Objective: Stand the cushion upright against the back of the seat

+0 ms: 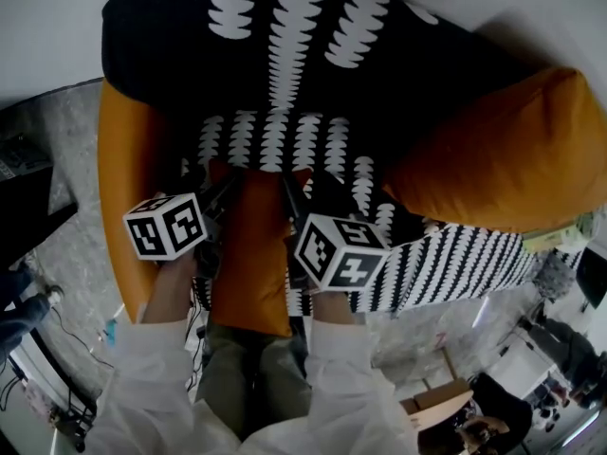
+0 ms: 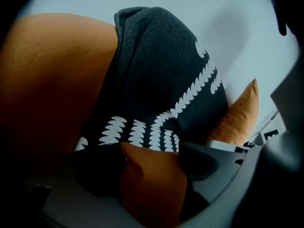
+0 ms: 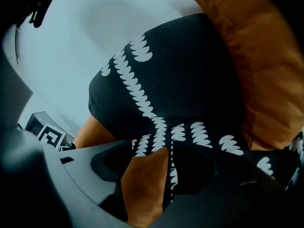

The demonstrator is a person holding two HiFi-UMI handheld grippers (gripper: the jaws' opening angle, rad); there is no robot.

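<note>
**Claws open astride the cushion's far corners; cushion not yet upright**

1. Black fabric armchair with white scalloped stripes fills the head view. It has an orange side panel on the left. The backrest rises at the far side of the seat.
2. A large plump orange pillow rests at the right of the seat, well apart from the work.
3. The small rectangular orange fabric cushion lies on the seat directly in front of the person. Its long axis runs from the seat's front edge toward the backrest. Patterned seat shows between its far edge and the backrest.
4. Left claw: jaws spread wide, the cushion's far left corner between them, no squeeze of the fabric evident.
5. Right claw: jaws likewise spread, the far right corner between them, not gripped.

Assessment: both claws point down and toward the backrest, each about as near to its own corner as the other. The backrest lies straight ahead along the cushion's long axis. Standing it up would call for both claws to close together and carry the far edge up and back. An uneven grip would likely twist the soft cushion.
</note>
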